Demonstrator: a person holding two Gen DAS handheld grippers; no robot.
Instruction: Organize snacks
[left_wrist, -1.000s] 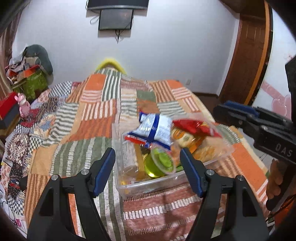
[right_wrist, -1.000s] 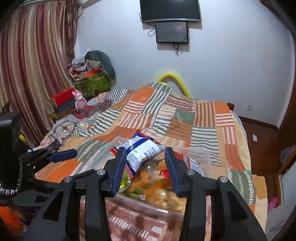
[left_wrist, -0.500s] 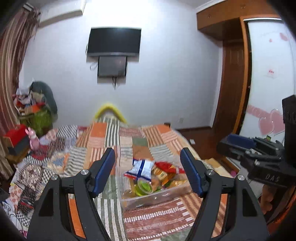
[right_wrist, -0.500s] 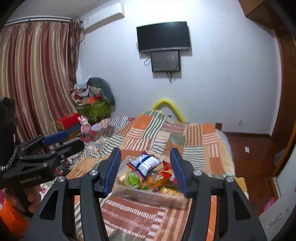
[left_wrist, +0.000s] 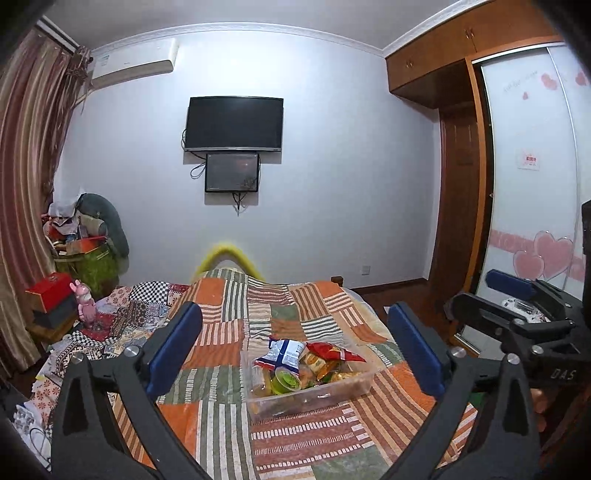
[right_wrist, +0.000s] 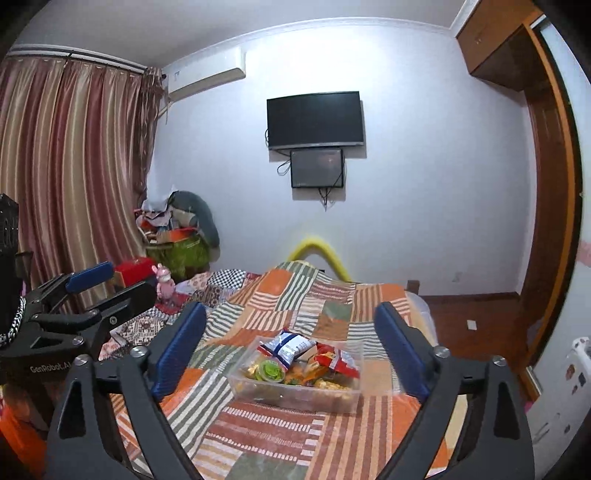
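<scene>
Both views now take in the whole bedroom, where a second ago they were filled by the bed and the box: the two hand-held tools have pulled back and up from the patchwork quilt of orange, green and striped squares (left_wrist: 258, 325), so the white wall, the black wall-mounted television (left_wrist: 233, 123) and the striped red-brown curtain (right_wrist: 74, 177) all show.

The clear plastic rectangular snack box (left_wrist: 314, 397) sits on the quilt near the foot of the bed, well apart from both tools and small in each view. It is heaped: a blue-and-white crinkled snack packet (left_wrist: 284, 352) lies on top, a red foil packet (left_wrist: 334, 350) just beside it, a green round jelly cup (left_wrist: 286, 380) below them, and yellow-orange wrapped pieces underneath.

The left gripper (left_wrist: 299, 356) is opening, its blue pads spread wide with nothing between them. The right gripper (right_wrist: 290, 350) is opening too, likewise empty.

I judge that withdrawing with both tongs spread and no snack loose on the quilt means the packing is finished, or very nearly so.
</scene>
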